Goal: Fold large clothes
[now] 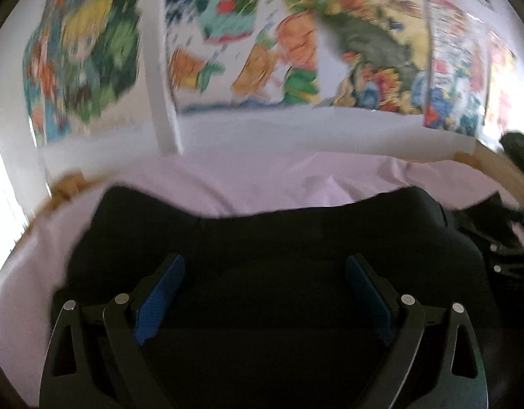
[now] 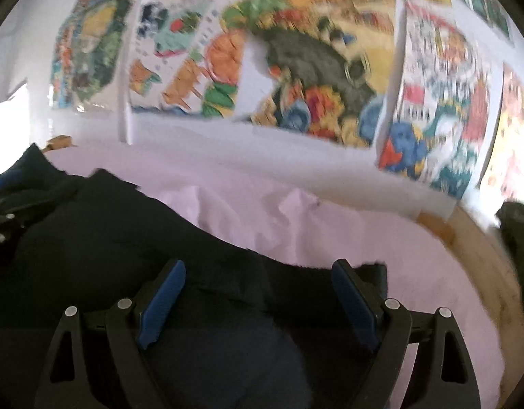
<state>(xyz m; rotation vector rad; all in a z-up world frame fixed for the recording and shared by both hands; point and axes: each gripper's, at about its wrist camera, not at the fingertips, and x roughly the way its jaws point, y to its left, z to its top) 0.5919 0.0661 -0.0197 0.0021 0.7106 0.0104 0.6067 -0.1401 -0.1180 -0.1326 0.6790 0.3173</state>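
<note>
Black garment (image 1: 262,238) lies spread on lilac-sheeted worktop (image 1: 228,184), under both claws. Left claw (image 1: 265,293) & right claw (image 2: 258,300) spread wide, gripping nothing. Pinch the far hem at matching corners (frames blurry), lift evenly.
</note>
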